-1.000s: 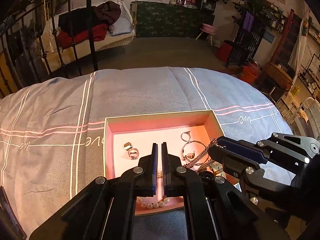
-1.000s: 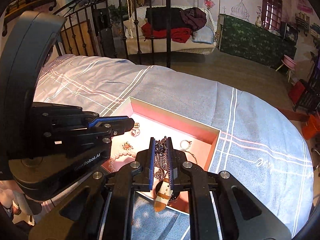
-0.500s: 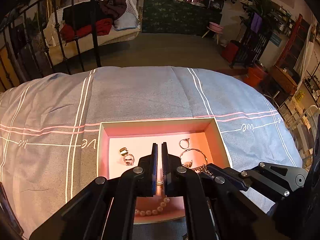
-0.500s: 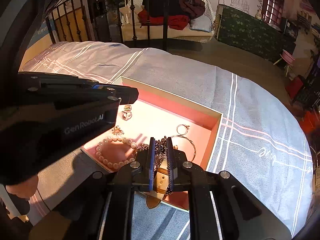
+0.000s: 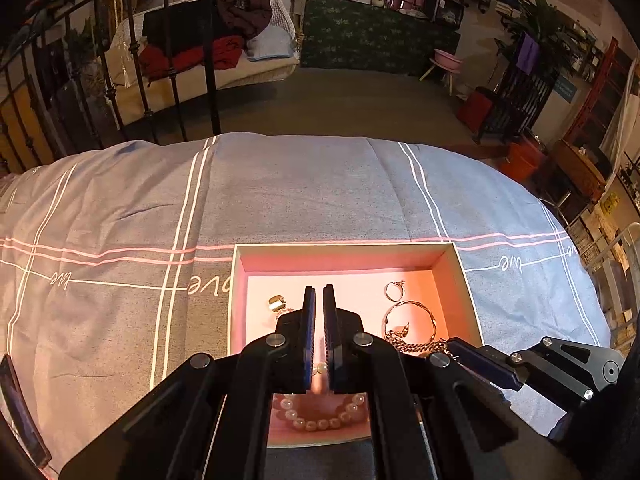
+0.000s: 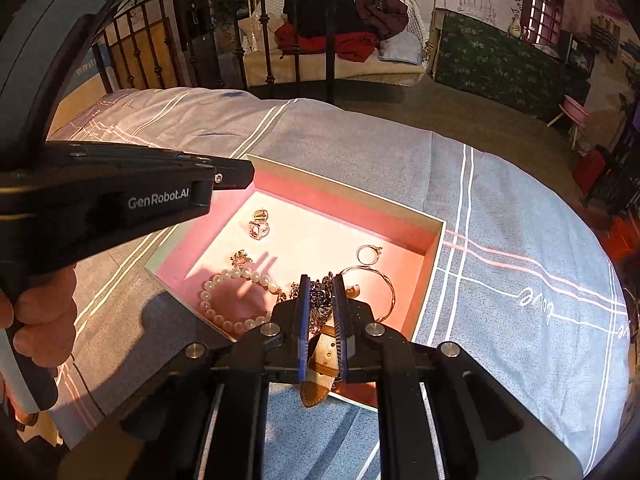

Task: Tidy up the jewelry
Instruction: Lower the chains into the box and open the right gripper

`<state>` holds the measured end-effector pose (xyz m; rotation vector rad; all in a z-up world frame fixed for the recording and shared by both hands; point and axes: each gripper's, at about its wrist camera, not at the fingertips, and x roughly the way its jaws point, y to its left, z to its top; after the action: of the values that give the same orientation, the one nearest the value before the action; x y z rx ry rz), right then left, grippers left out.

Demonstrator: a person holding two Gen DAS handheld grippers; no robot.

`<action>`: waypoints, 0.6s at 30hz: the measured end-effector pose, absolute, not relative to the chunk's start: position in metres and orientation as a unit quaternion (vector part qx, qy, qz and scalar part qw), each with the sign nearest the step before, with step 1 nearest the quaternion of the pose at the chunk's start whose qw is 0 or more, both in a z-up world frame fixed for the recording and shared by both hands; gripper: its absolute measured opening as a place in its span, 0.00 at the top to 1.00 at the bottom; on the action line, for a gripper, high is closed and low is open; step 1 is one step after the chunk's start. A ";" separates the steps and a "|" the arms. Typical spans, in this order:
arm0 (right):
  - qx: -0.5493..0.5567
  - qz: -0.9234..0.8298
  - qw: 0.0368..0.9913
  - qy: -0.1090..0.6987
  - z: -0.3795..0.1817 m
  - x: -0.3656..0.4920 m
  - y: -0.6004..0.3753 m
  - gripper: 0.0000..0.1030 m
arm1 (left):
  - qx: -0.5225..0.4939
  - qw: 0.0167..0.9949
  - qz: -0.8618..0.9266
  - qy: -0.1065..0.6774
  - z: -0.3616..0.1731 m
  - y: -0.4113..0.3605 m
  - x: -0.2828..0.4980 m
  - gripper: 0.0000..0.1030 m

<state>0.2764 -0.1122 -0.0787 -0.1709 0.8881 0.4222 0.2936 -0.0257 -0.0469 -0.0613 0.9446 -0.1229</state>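
Over the pink-lined box (image 6: 430, 240) on the grey bedspread (image 6: 500, 216), the right gripper (image 6: 320, 300) is pinching a tangled silver chain (image 6: 320, 304), with a tan watch strap (image 6: 320, 364) hanging below its fingers. Beside it, the left gripper (image 5: 319, 320) is hovering fully closed, gripping nothing, above the pearl bracelet (image 5: 320, 420), while rings (image 6: 258, 222) and a bangle (image 5: 412, 316) are lying inside.

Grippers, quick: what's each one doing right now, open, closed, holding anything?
Left gripper: closed, nothing between its fingers, above the pink box.
Right gripper: closed on a metal chain, tan strap hanging below.
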 end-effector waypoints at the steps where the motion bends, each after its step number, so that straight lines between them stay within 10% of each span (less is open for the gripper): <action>1: -0.082 0.202 0.878 0.426 -0.079 0.277 -0.112 0.89 | -0.029 0.888 -0.059 0.454 -0.047 -0.025 0.294 0.95; 7: -0.076 0.205 0.878 0.426 -0.078 0.278 -0.111 0.89 | -0.029 0.890 -0.061 0.451 -0.045 -0.023 0.291 0.89; 11: -0.065 0.207 0.879 0.424 -0.076 0.277 -0.114 0.65 | -0.032 0.898 -0.065 0.434 -0.040 -0.022 0.289 0.10; 13: -0.067 0.198 0.886 0.413 -0.072 0.275 -0.116 0.30 | -0.021 0.907 -0.053 0.417 -0.036 -0.022 0.285 0.06; 18: -0.063 0.182 0.897 0.398 -0.066 0.268 -0.121 0.23 | -0.016 0.902 -0.059 0.426 -0.038 -0.022 0.282 0.06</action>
<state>0.2680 -0.1215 -0.0656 -0.1308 0.8247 0.3779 0.2820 -0.0222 -0.0383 -0.0337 0.8819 -0.1213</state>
